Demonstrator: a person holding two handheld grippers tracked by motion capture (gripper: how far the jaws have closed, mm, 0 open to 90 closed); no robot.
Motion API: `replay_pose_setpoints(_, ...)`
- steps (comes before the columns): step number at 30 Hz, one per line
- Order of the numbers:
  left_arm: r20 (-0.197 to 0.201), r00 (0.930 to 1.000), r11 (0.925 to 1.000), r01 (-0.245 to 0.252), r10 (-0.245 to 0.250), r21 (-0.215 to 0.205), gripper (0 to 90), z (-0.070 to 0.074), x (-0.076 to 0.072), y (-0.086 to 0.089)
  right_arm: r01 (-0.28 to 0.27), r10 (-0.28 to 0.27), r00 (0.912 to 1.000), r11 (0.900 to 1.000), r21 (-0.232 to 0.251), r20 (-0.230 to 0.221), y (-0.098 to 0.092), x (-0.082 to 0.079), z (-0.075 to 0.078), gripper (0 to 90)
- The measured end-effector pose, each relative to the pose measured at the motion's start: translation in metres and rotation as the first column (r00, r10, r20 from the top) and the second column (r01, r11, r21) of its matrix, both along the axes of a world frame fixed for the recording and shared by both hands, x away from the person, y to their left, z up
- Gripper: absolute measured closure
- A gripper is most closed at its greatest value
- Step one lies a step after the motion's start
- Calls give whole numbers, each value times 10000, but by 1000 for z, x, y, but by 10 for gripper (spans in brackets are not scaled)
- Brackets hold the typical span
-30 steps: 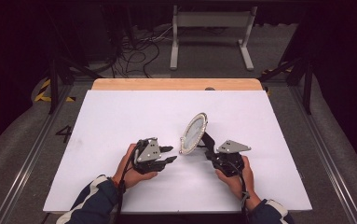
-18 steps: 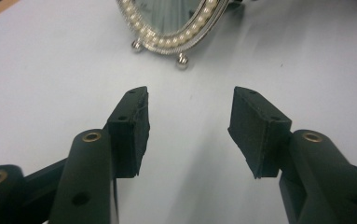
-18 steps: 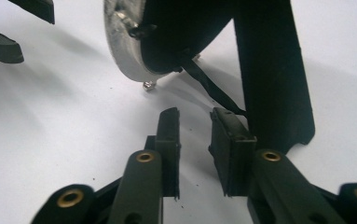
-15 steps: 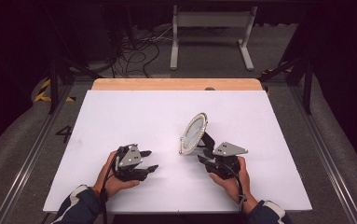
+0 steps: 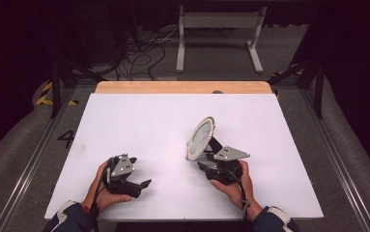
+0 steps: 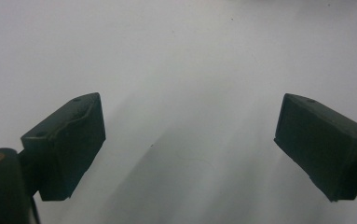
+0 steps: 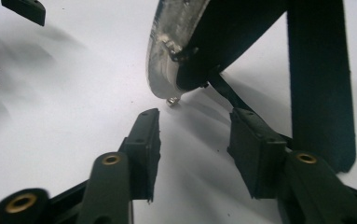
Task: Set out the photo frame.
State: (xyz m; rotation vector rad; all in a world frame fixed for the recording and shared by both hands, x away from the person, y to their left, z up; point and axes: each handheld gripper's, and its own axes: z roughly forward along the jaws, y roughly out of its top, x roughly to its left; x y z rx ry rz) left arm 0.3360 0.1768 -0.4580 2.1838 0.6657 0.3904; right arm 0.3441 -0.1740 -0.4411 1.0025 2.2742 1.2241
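A small round mirror (image 5: 200, 137) with a studded silver rim stands tilted on its black stand (image 5: 215, 145), on the white surface (image 5: 139, 116) right of centre and nearer the near edge than the far one. Its face looks toward the left edge. There are no containers on the surface.

The right gripper (image 5: 210, 162) sits just behind the mirror, on the near side, held in the person's right hand (image 5: 232, 186). In the right gripper view its fingers (image 7: 144, 144) stand partly apart and have just been opening; nothing is pressed between them. The mirror's rim (image 7: 167, 51) and the stand's black strut (image 7: 320, 79) rise right ahead of them, close but apart from the pads.

The left gripper (image 5: 141, 186) lies well apart from the mirror, near the near-left corner, in the left hand (image 5: 106, 191). Its fingers (image 6: 69, 142) have just been opening and now stand wide, with only bare white surface between them.

Beyond the white sheet a strip of wood (image 5: 182, 87) shows along the far edge, with a small dark thing (image 5: 217, 91) on it that is too small to make out. Nothing lies between the two grippers or around the mirror.
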Motion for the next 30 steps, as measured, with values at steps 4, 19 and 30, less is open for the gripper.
replay_pose_setpoints(4, 58, 10000, 10000, -79, 79, -22, 66, -1, -4, 3, -34, 33, 10000, 10000, 83, 74, 6, 4, 1, 502)
replay_pose_setpoints(19, 131, 9989, 9990, -450, 450, -32, 71, -3, -20, 17, 426, -441, 9986, 9978, 516, 279, 28, 17, 1, 482)
replay_pose_setpoints(30, 149, 9981, 9982, -597, 596, 54, 75, -4, -26, 23, 1127, -1150, 9931, 9899, 858, 215, 34, 25, -4, 475)
